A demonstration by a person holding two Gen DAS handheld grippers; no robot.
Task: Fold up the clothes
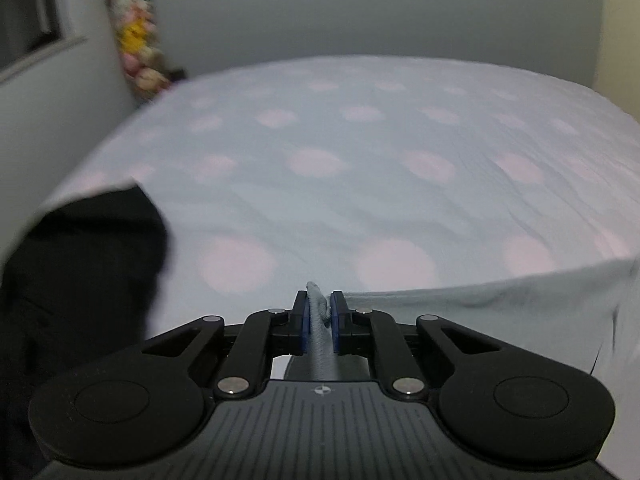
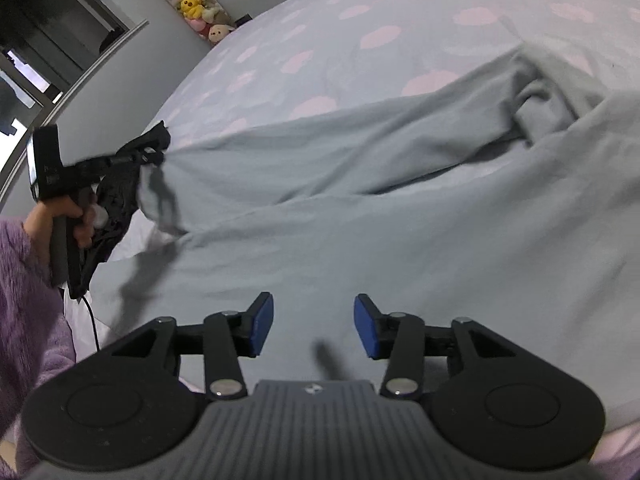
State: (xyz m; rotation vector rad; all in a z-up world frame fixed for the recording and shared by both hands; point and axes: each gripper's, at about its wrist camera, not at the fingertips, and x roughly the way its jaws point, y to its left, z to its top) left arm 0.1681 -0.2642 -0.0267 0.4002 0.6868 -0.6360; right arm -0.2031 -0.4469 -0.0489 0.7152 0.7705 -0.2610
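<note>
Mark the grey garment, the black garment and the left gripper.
grey garment [image 2: 360, 232]: right wrist view, its flat middle.
black garment [image 1: 88, 264]: left wrist view, its bulk.
left gripper [image 1: 319, 312]: left wrist view, between fingertips.

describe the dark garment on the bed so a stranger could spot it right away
Start from the pale blue bedsheet with pink blotches that covers the bed. A large pale grey-blue garment lies spread over it, and at that garment's left end, near the bed's edge, sits the crumpled black garment. It is the only dark fabric there, and much smaller than the pale one.
</note>
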